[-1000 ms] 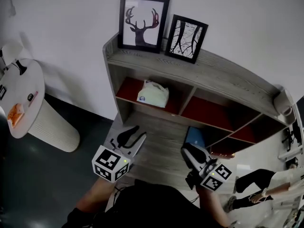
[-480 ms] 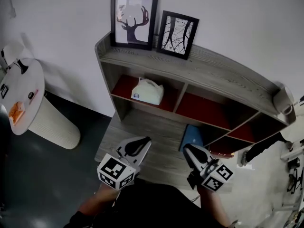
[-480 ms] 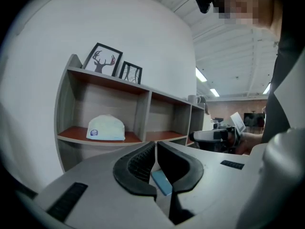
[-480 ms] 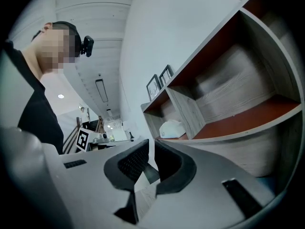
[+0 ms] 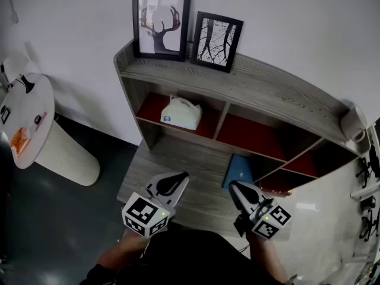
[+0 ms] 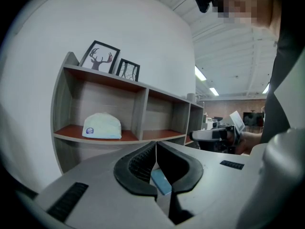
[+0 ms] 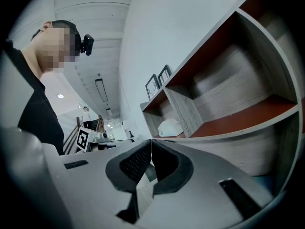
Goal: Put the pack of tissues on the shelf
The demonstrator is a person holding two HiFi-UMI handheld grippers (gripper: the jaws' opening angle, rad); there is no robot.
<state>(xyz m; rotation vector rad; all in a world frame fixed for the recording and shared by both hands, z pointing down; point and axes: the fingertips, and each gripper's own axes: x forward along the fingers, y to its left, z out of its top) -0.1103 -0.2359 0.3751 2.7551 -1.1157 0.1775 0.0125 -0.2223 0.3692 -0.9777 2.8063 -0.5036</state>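
Since a second ago the left gripper (image 5: 173, 181) has just clenched its jaws on nothing, the right gripper (image 5: 237, 189) is clenched empty too, and the pack of tissues (image 5: 180, 113) already sits in the shelf's (image 5: 255, 89) far left compartment, so the task looks done.

Plain white wall (image 5: 309, 22); dark floor (image 5: 47, 230); round white table (image 5: 41, 97) at left.

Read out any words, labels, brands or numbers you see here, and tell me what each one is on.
No text here can be read.
On the pack of tissues: a round blue logo, too small to read.
On the left gripper and right gripper: square black-and-white markers, no words.
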